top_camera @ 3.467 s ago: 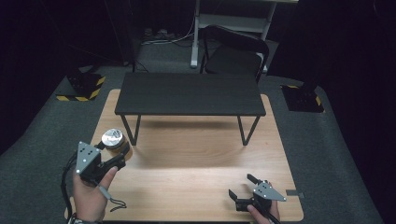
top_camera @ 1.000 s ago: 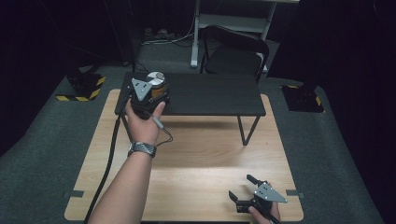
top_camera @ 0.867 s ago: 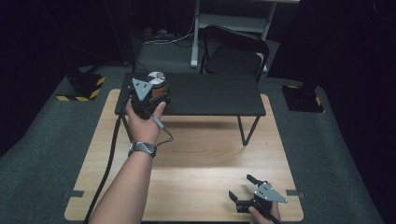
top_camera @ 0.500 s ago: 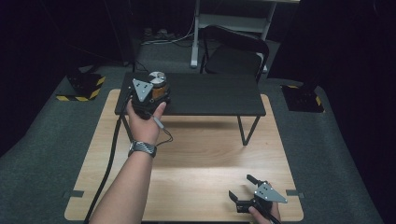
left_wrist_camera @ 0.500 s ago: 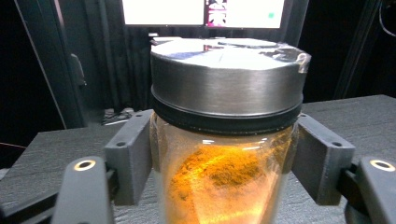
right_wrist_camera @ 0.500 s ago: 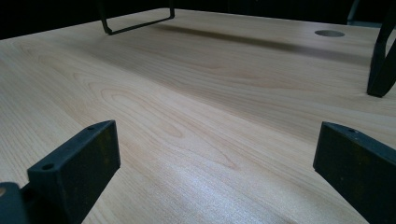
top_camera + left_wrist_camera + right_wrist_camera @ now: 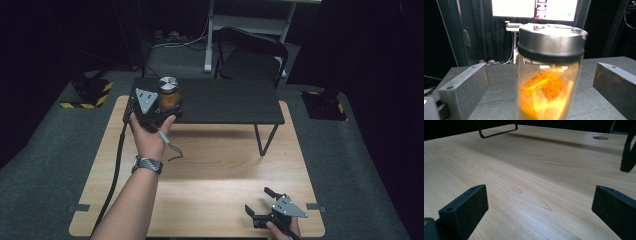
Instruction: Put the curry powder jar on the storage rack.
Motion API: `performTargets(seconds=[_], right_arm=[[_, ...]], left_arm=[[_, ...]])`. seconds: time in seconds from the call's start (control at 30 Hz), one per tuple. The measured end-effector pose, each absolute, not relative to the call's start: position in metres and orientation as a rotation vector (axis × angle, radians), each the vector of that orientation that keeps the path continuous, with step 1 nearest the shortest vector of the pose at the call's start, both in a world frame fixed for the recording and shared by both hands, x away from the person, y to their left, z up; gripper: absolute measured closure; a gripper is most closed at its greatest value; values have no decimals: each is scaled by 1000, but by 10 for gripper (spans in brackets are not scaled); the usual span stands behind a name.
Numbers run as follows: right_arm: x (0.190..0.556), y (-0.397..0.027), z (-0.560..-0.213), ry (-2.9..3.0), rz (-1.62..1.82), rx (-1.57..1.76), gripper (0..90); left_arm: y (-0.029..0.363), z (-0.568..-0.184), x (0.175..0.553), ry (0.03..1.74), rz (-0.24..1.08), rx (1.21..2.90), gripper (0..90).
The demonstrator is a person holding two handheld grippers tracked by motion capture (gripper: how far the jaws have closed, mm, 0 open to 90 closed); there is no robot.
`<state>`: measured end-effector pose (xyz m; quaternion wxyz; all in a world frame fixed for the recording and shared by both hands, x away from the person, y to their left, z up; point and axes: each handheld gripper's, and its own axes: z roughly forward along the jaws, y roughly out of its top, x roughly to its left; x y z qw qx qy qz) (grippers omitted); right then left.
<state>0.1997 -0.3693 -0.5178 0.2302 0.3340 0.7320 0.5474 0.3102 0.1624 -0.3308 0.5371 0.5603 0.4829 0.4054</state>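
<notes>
Spice jar (image 7: 549,72), steel lid, base cut off below; stands between left gripper (image 7: 541,85) jaws just spread, clear of glass; right gripper (image 7: 539,212) jaws wide, empty

I see a light wooden table (image 7: 210,170) on a grey carpet (image 7: 365,165). A small black bench (image 7: 225,102) with thin metal legs stands on the table. Behind it is a black chair (image 7: 250,57). Two yellow-and-black striped blocks (image 7: 90,92) sit on the floor, one on each side. Far back, a bright screen (image 7: 534,10) glows.
</notes>
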Motion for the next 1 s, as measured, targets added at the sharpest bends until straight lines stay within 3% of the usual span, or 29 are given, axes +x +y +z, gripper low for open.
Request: performTargets(seconds=[0.5, 1.0], right_arm=[[200, -369, -517, 2019, 1495, 910, 0], [200, -368, -516, 2024, 1486, 902, 0]], left_arm=[[185, -354, 249, 1064, 966, 1300, 6], [217, -407, 189, 1026, 953, 1293, 5]])
